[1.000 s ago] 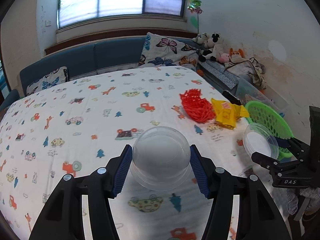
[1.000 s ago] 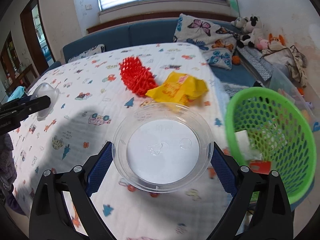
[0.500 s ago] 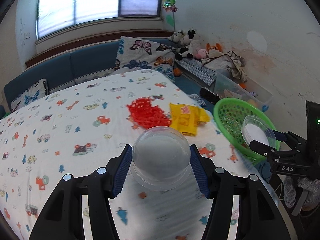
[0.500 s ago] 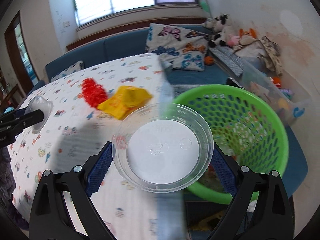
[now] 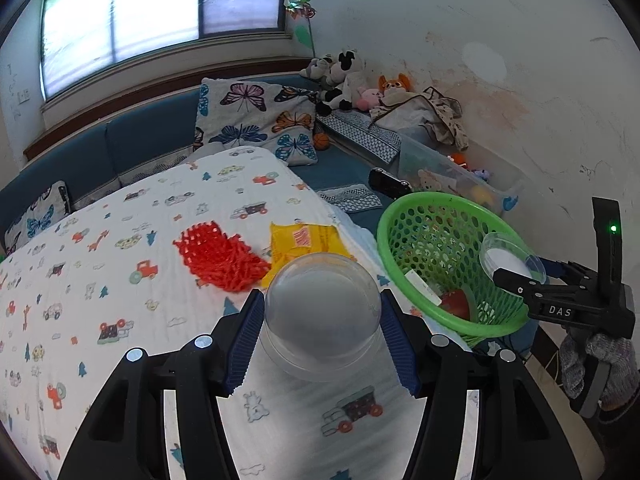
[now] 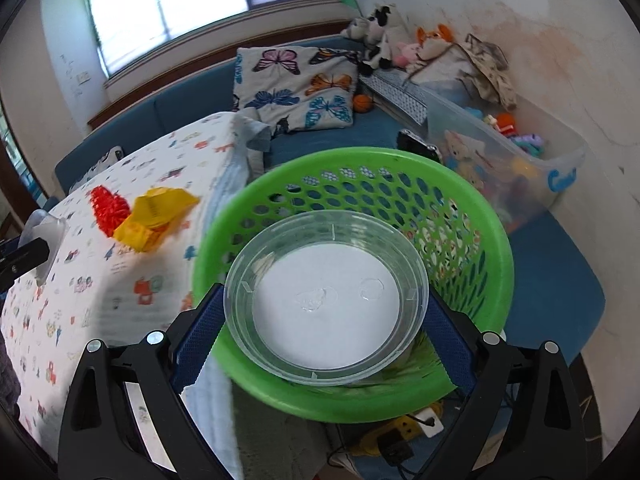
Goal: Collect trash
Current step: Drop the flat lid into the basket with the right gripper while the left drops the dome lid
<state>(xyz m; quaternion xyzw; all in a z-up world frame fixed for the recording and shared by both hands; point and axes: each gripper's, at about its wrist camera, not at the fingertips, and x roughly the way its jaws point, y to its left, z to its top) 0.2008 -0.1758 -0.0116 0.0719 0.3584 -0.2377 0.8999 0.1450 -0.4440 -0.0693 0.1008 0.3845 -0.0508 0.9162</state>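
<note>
We see a white cloth (image 5: 168, 240) printed with small cars, trees and giraffes in red, orange and blue. On it lie a bright red mesh piece (image 5: 222, 256) and a yellow wrapper (image 5: 304, 242) with a red patch. The basket (image 6: 472, 216) is vivid green with a perforated wall. Each tool (image 5: 322, 344) is black with blue ribbed pads (image 5: 246, 340). The pillow (image 6: 296, 84) bears multicoloured butterflies on grey-white.

Clear dome lid (image 5: 322, 312) above table; clear dish (image 6: 326, 306) over green basket (image 6: 472, 216).
</note>
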